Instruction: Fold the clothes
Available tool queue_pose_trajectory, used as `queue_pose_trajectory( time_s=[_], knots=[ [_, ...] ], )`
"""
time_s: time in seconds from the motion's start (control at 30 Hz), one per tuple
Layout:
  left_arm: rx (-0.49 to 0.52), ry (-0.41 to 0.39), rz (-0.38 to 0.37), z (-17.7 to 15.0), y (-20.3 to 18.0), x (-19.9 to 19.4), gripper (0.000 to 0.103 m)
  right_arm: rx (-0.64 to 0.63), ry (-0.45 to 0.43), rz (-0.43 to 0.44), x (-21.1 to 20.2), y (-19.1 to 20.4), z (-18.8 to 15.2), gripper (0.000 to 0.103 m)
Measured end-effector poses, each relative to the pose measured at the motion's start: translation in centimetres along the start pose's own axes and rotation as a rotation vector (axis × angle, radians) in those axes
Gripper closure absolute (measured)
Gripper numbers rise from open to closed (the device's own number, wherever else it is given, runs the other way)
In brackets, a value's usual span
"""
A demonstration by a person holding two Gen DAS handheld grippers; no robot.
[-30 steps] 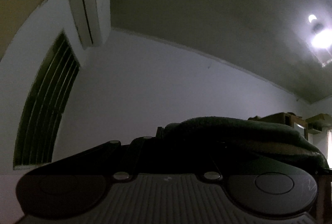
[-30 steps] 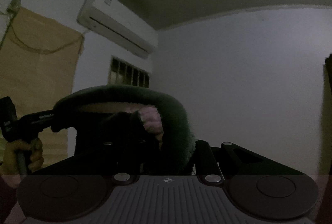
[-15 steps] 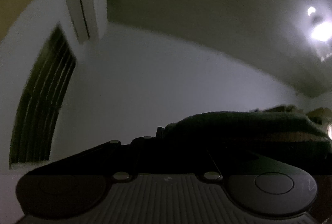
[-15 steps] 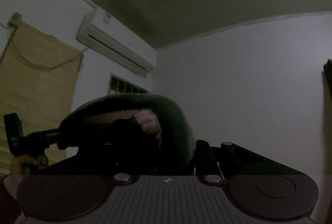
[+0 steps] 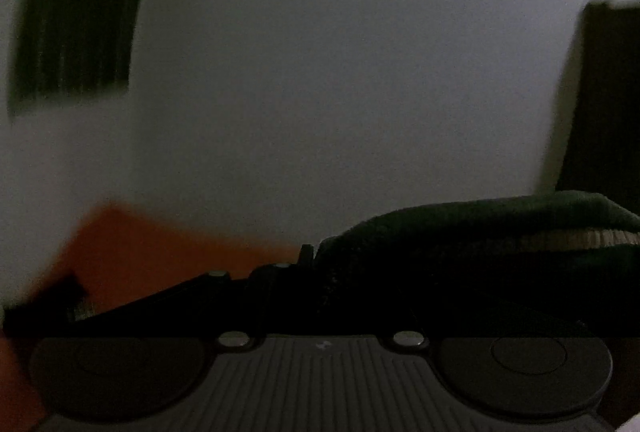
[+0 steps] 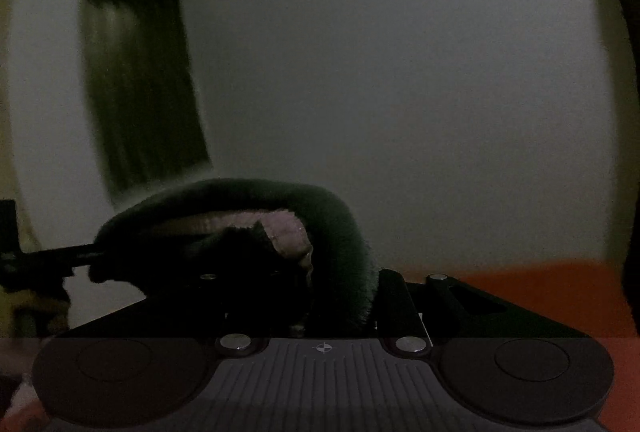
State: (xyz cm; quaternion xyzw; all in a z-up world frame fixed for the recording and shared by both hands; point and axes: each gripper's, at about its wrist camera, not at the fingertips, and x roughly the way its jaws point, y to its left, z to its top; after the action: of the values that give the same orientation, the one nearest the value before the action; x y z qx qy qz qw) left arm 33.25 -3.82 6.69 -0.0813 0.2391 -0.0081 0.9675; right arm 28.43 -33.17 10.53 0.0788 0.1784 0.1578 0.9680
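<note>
- Super dark and smeary room, so take this loosely. Closest thing in both wrist views is the gripper body itself, ribbed grey plate with two round discs.
- Just past that, the right gripper [image 6: 304,296] is clamped on a thick dark green garment [image 6: 332,216]. The fabric humps up over the fingers in an arch and shows a pale pinkish lining [image 6: 280,228] underneath.
- The left gripper [image 5: 320,272] has the same green garment [image 5: 480,228] bunched at its tips. Its jaws are opening right now, with cloth still between them; too dark to tell if the pads still press on it. A light ribbed band [image 5: 580,238] runs along the cloth.
- In the left view the garment's long axis runs sideways, from the fingertips off to the right edge. In the right view it stretches left, toward the other gripper's black handle [image 6: 48,260], so it hangs strung between the two.
- Below and behind it is an orange-red surface [image 6: 540,284], seen low on the right in that view and low on the left [image 5: 152,252] in the other. Can't tell if the cloth touches it.
- Further back: plain white wall [image 6: 400,92] and a dark barred window [image 6: 140,84], blurred.
- A dark upright shape [image 5: 604,100] at the right edge, can't make it out.
</note>
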Motion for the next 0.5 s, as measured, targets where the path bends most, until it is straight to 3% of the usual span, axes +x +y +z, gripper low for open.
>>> queue_pose_trajectory(
  time_s=[0.07,0.13,0.17,0.2,0.23,0.37,0.5],
  knots=[
    [-0.012,0.144,0.043,-3.1,1.1,6.5,0.075,0.028,0.106,-0.031,6.3,-2.6,-2.7,0.082],
    [0.057,0.252,0.133,-5.9,1.5,10.6,0.063,0.046,0.201,-0.078,11.7,-4.5,-5.4,0.048],
    [0.096,0.302,0.182,-7.3,1.7,12.5,0.054,0.038,0.230,-0.103,13.6,-5.0,-6.6,0.036],
    [0.123,0.323,0.202,-8.3,2.2,13.5,0.048,0.020,0.247,-0.129,15.0,-5.2,-7.7,0.014],
    [0.141,0.322,0.204,-9.0,2.9,13.9,0.046,0.003,0.254,-0.151,15.9,-5.6,-8.8,0.003],
    [0.134,0.343,0.153,-10.9,7.0,13.5,0.040,0.035,0.263,-0.160,15.1,-7.0,-11.2,0.000],
    [0.128,0.314,0.101,-12.2,11.2,9.6,0.019,0.150,0.290,-0.153,9.2,-9.1,-14.6,0.000]
  ],
)
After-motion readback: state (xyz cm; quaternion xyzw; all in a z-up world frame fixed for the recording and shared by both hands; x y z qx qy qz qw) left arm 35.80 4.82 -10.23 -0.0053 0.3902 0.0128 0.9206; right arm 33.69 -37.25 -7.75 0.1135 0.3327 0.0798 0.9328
